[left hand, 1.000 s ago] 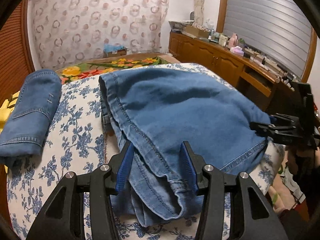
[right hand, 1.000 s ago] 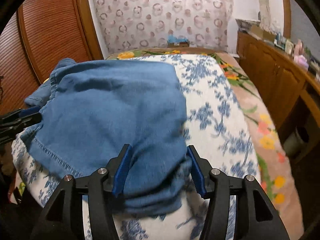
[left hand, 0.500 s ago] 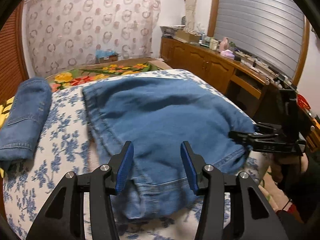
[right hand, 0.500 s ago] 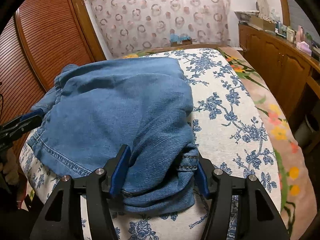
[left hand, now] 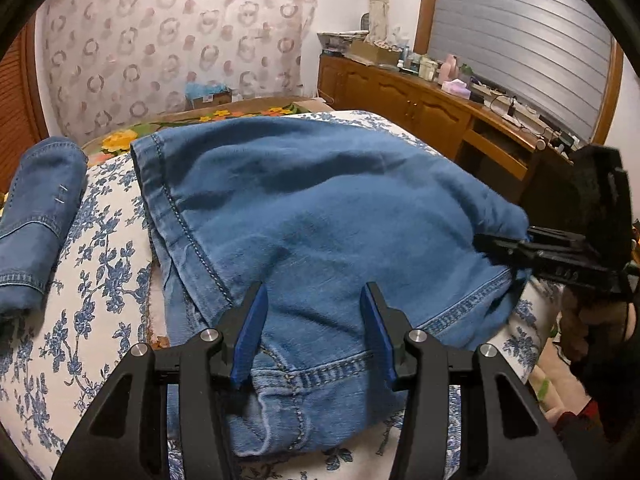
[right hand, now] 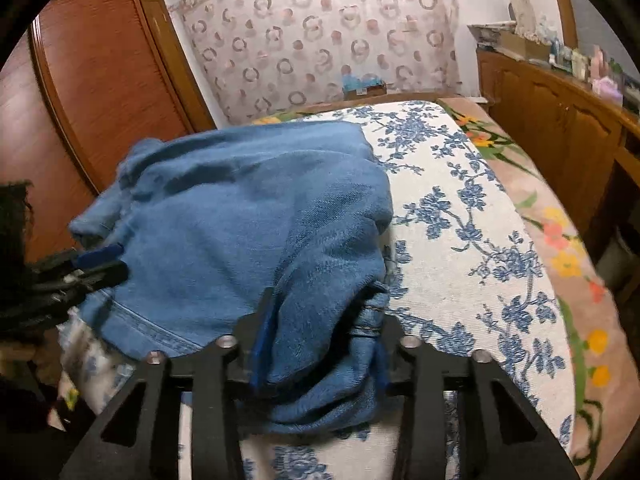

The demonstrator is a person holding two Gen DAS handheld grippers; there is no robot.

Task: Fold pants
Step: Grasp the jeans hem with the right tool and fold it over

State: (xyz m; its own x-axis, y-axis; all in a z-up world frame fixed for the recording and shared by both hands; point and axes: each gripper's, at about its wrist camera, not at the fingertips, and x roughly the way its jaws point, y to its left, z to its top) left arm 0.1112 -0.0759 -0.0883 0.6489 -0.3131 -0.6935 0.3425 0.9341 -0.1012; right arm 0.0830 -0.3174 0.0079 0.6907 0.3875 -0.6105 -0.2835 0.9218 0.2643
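Blue jeans (left hand: 320,200) lie folded over on the flower-print bed cover (left hand: 100,260). My left gripper (left hand: 312,332) hovers open over their near waistband edge; the denim lies flat under and between the pads, not pinched. In the right wrist view the jeans (right hand: 240,208) are bunched between the jaws of my right gripper (right hand: 320,340), which are closing, and the pads press on the thick fold at the near right corner. That right gripper (left hand: 492,246) also shows at the jeans' right edge in the left wrist view. The left gripper (right hand: 104,260) shows at the jeans' left edge.
A second pair of folded jeans (left hand: 40,208) lies at the bed's left side. A wooden dresser (left hand: 420,104) crowded with small items runs along the right wall. A brown wardrobe (right hand: 108,80) stands to the left. Bare bed cover (right hand: 460,240) stretches right of the jeans.
The right jaws have narrowed and now squeeze the bunched denim. The left gripper has slid forward over the waistband, its jaws unchanged.
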